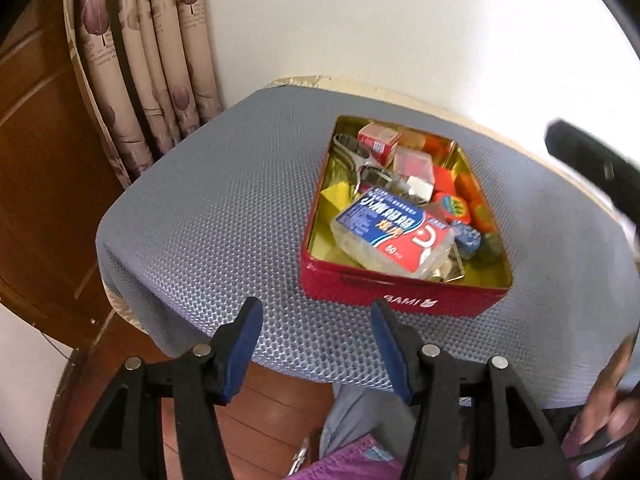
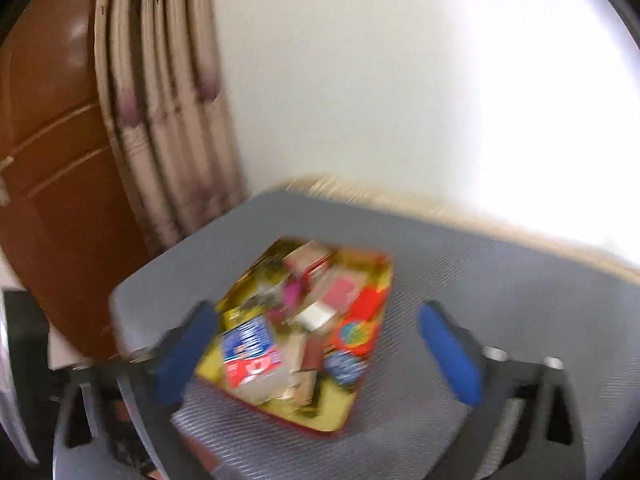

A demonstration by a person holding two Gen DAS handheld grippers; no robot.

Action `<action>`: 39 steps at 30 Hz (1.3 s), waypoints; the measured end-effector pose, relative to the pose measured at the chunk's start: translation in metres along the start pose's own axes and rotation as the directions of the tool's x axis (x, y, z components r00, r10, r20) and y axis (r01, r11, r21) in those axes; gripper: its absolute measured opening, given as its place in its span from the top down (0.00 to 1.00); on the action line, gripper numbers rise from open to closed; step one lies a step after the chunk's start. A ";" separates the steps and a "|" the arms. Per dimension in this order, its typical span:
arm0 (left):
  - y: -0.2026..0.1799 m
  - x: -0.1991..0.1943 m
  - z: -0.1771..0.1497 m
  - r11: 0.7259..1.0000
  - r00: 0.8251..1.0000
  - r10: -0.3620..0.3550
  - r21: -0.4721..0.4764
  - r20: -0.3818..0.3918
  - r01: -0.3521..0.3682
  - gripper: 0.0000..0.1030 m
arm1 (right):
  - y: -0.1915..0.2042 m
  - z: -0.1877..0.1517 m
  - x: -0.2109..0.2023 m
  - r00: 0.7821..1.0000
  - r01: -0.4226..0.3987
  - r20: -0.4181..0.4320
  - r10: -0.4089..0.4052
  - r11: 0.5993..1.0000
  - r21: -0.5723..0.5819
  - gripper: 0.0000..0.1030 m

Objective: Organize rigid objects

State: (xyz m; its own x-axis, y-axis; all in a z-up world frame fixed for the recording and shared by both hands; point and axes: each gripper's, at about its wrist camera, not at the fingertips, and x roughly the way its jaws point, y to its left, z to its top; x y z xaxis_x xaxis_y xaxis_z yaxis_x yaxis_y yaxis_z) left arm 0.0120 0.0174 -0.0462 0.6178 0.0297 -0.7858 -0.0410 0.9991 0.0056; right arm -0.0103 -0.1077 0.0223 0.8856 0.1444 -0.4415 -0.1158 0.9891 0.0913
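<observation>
A red tin with a gold inside sits on a grey mat. It is full of small things: a blue-and-red packet, a red-and-white box, metal pliers, orange pieces. My left gripper is open and empty, just short of the tin's near wall. In the blurred right wrist view my right gripper is open and empty above the tin. The right gripper's black body shows at the right of the left wrist view.
The mat covers a small table against a white wall. A patterned curtain and a brown wooden door stand at the left. Wooden floor and purple cloth lie below the table's near edge.
</observation>
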 end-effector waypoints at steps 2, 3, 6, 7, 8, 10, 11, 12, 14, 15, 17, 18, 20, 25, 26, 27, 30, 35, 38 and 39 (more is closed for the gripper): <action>-0.001 -0.003 0.000 1.000 1.000 0.017 -0.001 0.018 -0.017 0.44 | -0.002 -0.001 -0.005 1.000 0.007 0.007 -0.007 1.000 0.006 0.00; -0.001 -0.004 0.001 1.000 0.999 0.021 -0.001 0.023 -0.021 0.44 | -0.006 -0.002 -0.008 1.000 0.019 0.014 -0.020 1.000 0.023 0.00; -0.001 -0.010 0.001 0.999 0.998 0.034 -0.004 0.055 -0.034 0.44 | -0.011 -0.003 -0.022 0.998 0.040 0.045 -0.042 0.998 0.050 0.00; -0.002 -0.012 0.001 0.999 0.997 0.036 -0.004 0.064 -0.036 0.44 | -0.010 -0.002 -0.025 0.997 0.053 0.060 -0.056 0.997 0.051 0.00; -0.002 -0.015 0.001 0.999 0.996 0.041 -0.008 0.083 -0.040 0.44 | -0.009 -0.003 -0.031 0.995 0.064 0.079 -0.068 0.997 0.049 0.00; -0.002 -0.020 0.001 0.999 0.993 0.052 -0.012 0.109 -0.051 0.44 | -0.005 -0.005 -0.040 0.991 0.075 0.106 -0.079 0.996 0.039 0.00; -0.003 -0.022 0.001 0.998 0.991 0.055 -0.012 0.119 -0.054 0.44 | -0.002 -0.007 -0.044 0.991 0.075 0.112 -0.078 0.997 0.035 0.00; -0.003 -0.024 0.001 0.999 0.990 0.052 -0.010 0.130 -0.052 0.44 | 0.000 -0.008 -0.048 0.990 0.074 0.116 -0.078 0.997 0.031 0.00; -0.005 -0.029 0.000 0.998 0.986 0.058 -0.007 0.154 -0.058 0.44 | 0.002 -0.009 -0.054 0.988 0.080 0.129 -0.083 0.996 0.030 0.00; -0.005 -0.030 0.000 0.998 0.985 0.059 -0.006 0.163 -0.059 0.44 | 0.002 -0.008 -0.057 0.987 0.080 0.136 -0.084 0.996 0.031 0.00; -0.006 -0.036 -0.001 0.998 0.980 0.059 -0.005 0.190 -0.059 0.44 | 0.002 -0.006 -0.061 0.986 0.076 0.145 -0.080 0.997 0.035 0.00; -0.007 -0.040 0.000 0.998 0.976 0.067 -0.004 0.209 -0.068 0.44 | 0.002 -0.005 -0.064 0.985 0.077 0.153 -0.082 0.996 0.038 0.00; -0.008 -0.045 0.000 0.997 0.970 0.069 -0.001 0.231 -0.071 0.44 | 0.001 -0.004 -0.069 0.982 0.080 0.166 -0.086 0.996 0.040 0.00; -0.008 -0.053 0.002 0.997 0.967 0.064 0.015 0.245 -0.070 0.44 | 0.001 -0.001 -0.083 0.972 0.110 0.206 -0.115 0.993 0.033 0.00; -0.008 -0.054 0.003 0.997 0.967 0.063 0.016 0.249 -0.069 0.44 | 0.001 -0.001 -0.085 0.971 0.115 0.209 -0.119 0.993 0.034 0.00; -0.008 -0.057 0.004 0.997 0.965 0.061 0.019 0.256 -0.068 0.44 | 0.000 -0.001 -0.087 0.970 0.112 0.214 -0.117 0.993 0.036 0.00; -0.009 -0.066 0.009 0.997 0.956 0.067 0.025 0.284 -0.077 0.44 | -0.001 0.001 -0.091 0.965 0.124 0.228 -0.130 0.991 0.042 0.00; -0.004 -0.074 0.031 0.997 0.946 0.061 0.016 0.318 -0.069 0.44 | -0.003 0.006 -0.097 0.956 0.141 0.250 -0.150 0.989 0.052 0.00; -0.002 -0.077 0.036 0.996 0.932 0.081 -0.002 0.352 -0.086 0.44 | 0.001 0.009 -0.094 0.953 0.168 0.247 -0.174 0.985 0.042 0.00; -0.001 -0.076 0.036 0.997 0.929 0.080 -0.008 0.363 -0.083 0.44 | 0.002 0.009 -0.092 0.955 0.172 0.237 -0.177 0.984 0.041 0.00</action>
State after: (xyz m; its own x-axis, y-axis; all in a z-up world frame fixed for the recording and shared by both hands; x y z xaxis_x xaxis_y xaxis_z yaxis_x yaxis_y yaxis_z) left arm -0.0071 0.0156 0.0357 0.8551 0.1179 -0.5049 -0.0980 0.9930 0.0660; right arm -0.0885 -0.1193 0.0708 0.9731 -0.0442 -0.2259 0.0570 0.9971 0.0507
